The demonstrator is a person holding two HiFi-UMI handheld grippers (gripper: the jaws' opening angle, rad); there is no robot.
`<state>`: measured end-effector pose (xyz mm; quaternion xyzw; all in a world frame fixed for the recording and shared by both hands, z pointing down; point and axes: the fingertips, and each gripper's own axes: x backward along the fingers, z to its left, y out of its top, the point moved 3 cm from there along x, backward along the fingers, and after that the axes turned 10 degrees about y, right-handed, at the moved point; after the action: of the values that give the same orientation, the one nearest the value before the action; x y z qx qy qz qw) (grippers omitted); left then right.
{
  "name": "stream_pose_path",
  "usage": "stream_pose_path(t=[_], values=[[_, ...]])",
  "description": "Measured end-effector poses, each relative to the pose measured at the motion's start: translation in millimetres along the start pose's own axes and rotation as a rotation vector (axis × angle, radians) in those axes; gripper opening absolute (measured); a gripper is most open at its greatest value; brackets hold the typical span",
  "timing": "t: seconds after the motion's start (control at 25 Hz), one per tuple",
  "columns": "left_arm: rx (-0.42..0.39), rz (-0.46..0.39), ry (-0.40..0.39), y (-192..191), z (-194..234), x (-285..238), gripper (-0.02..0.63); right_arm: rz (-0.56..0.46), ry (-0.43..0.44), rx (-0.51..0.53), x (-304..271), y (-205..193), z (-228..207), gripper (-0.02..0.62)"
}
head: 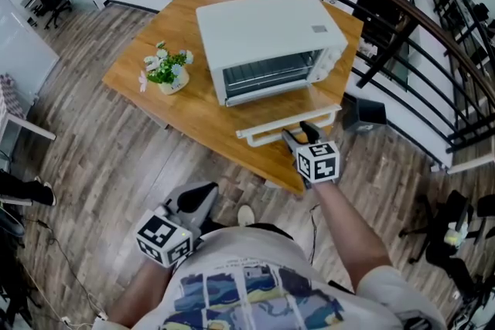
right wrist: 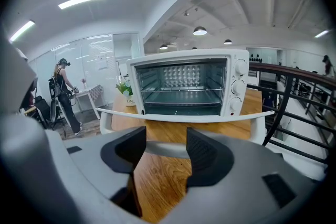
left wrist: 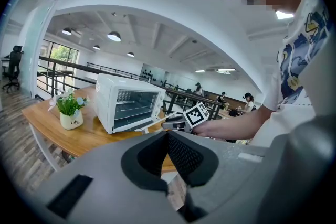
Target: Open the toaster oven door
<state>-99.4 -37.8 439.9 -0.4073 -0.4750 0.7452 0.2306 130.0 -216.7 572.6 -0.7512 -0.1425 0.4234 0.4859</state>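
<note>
One toaster oven (head: 267, 42) sits toward the table's (head: 193, 118) right edge, with one flower pot (head: 172, 78) near the left. The right gripper (head: 298, 134) has its jaws released astride the lowered door's handle (head: 267, 133). The left gripper (head: 201, 194) has its jaws clenched and empty.

Door handle (right wrist: 167, 149) hidden on both sides of the gap by jaws of the right gripper (right wrist: 166, 140), lower centre of right gripper view, knob (right wrist: 240, 67) markings too small to read, table (head: 201, 112) near corner covered by that gripper, head view centre.

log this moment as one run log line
toaster oven door: down, open | right gripper: open, handle between jaws | left gripper: shut, empty
</note>
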Motion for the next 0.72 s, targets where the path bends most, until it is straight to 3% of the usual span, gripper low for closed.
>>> stream_pose_path(t=[0.72], values=[[-0.001,0.019,-0.009,1,-1,-11,0.003,0.009,-0.021,-0.004,-2,-28,0,0.235]])
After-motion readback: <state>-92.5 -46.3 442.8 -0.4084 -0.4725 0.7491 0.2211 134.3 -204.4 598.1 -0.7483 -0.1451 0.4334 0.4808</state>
